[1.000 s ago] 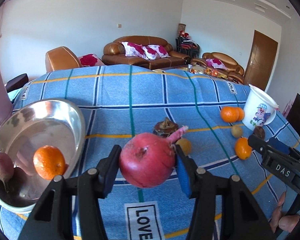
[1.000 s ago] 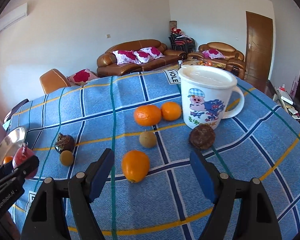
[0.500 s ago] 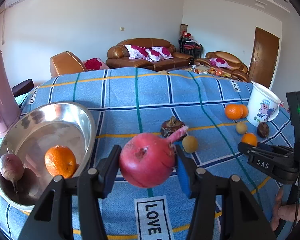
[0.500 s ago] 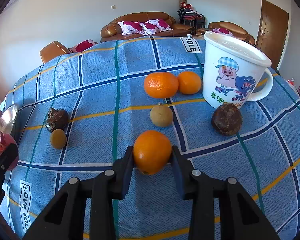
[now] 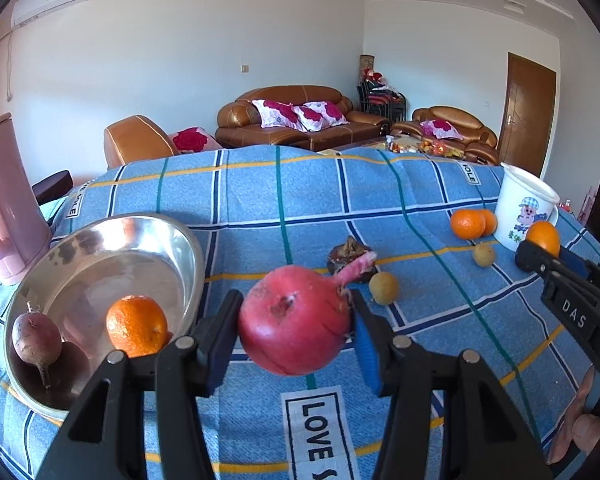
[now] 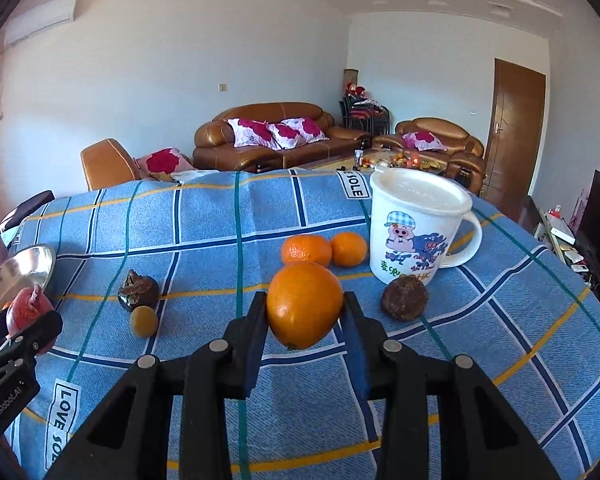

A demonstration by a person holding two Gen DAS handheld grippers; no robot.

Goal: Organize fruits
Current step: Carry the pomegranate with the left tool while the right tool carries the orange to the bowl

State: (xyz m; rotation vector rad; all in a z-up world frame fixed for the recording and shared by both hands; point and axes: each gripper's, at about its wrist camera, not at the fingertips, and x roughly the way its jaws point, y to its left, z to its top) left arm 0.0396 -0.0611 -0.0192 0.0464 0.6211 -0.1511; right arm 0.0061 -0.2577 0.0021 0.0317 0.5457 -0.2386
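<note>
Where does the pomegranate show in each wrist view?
Left wrist: the pomegranate sits low in the centre, clamped in the left gripper.
Right wrist: the pomegranate peeks in at the far left edge, just below the steel bowl.
Shared landmark: the pig mug, at the right in the left wrist view and right of centre in the right wrist view.

Bright daylight lit both views sharply. Glare glinted on the shiny round steel bowl [image 5: 100, 264]. Fisheye edges curved and darkened.

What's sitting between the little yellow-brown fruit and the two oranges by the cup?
Only bare blue checked tablecloth lies between the small yellow-brown fruit and the two oranges; the right wrist view shows it.
</note>
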